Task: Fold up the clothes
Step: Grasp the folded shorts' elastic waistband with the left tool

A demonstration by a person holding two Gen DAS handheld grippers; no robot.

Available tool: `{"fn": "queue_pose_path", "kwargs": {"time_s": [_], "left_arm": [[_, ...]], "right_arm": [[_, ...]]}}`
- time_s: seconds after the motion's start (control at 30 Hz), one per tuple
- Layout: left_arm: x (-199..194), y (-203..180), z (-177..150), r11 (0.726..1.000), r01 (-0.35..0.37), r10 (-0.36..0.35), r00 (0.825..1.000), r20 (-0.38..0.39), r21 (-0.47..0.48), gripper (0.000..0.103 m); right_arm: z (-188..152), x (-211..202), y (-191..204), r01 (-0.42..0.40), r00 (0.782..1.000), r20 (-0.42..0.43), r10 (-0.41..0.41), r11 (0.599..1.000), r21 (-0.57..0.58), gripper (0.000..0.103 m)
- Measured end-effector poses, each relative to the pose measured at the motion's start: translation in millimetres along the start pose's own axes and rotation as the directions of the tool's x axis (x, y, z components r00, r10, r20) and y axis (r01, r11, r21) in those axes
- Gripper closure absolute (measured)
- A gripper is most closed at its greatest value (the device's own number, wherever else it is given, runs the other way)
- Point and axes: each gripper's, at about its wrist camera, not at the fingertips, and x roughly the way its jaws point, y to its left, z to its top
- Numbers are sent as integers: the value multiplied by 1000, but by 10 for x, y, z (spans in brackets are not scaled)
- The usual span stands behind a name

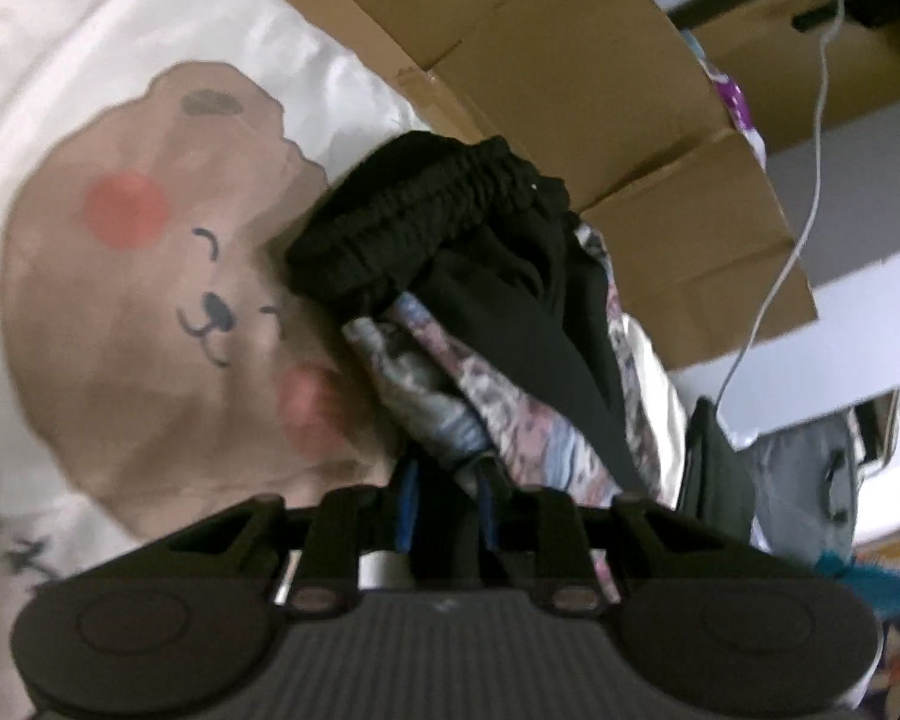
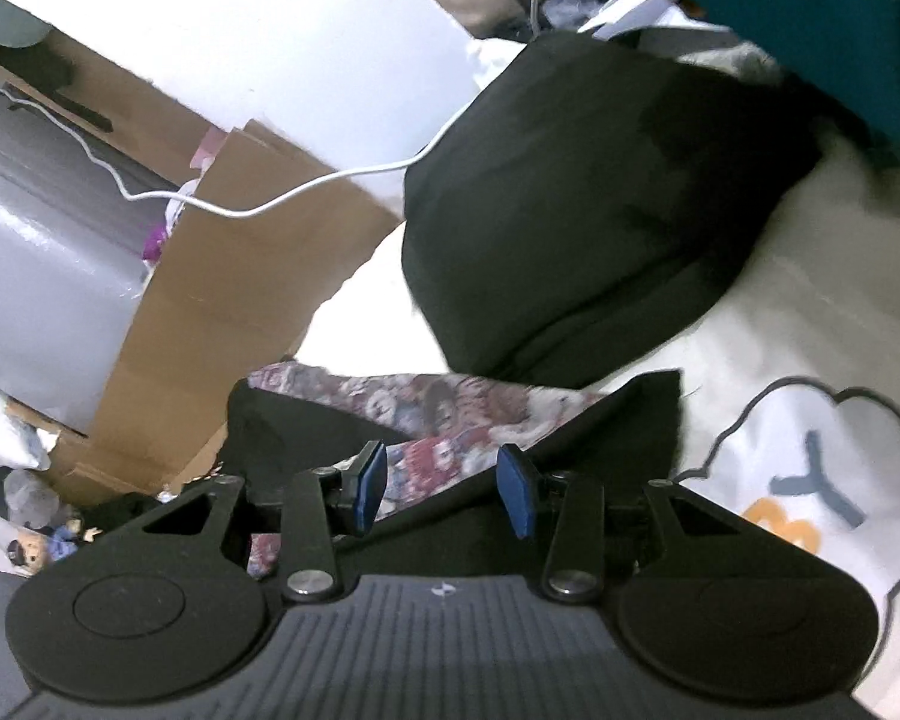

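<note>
The bed (image 1: 36,48), under a cream cover with a brown bear print (image 1: 150,276), ends at a wall of cardboard (image 1: 600,96) that runs along its far edge. A white cable (image 1: 810,192) hangs past the cardboard. In the left wrist view open cover lies to the left of the clothes; to the right the room is tight, with cardboard close behind and clutter beyond the bed's edge. In the right wrist view a folded black garment (image 2: 570,204) sits ahead on the cover, with free cover to its right around a cloud print (image 2: 822,480), and cardboard and grey boxes (image 2: 36,252) crowd the left.

The left gripper (image 1: 447,498) has its fingers nearly together, closed on a bunch of patterned cloth (image 1: 498,414) and the black shorts (image 1: 426,228) that hang from it; their elastic waistband is scrunched up against the bear print, just short of the cardboard.

The right gripper (image 2: 444,492) has its fingers (image 2: 369,489) partly open. Patterned cloth and a black fold lie below and between the blue pads, but I cannot tell whether the pads touch them; they do not look pressed together on anything.

The shorts are crumpled, not flat, black outside with a pink and blue floral lining showing.
</note>
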Motion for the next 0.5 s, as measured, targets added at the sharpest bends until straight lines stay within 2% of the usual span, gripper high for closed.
{"fn": "queue_pose_path", "kwargs": {"time_s": [0.1,0.2,0.27,0.5], "left_arm": [[104,-1,-32,999,-9,10,1000,24,-44,80],[202,40,-45,995,9,-5,999,40,-98,69],[243,71,-36,992,21,-13,998,61,-126,65],[279,-3,41,993,66,-54,991,121,-94,64]], "right_arm": [[-26,54,54,-2,1000,-26,1,999,-34,59],[-48,95,58,-7,999,-45,5,999,-34,59],[-59,122,62,0,998,-59,-3,999,-43,59],[-81,139,-2,30,997,-76,-33,999,-41,59]]}}
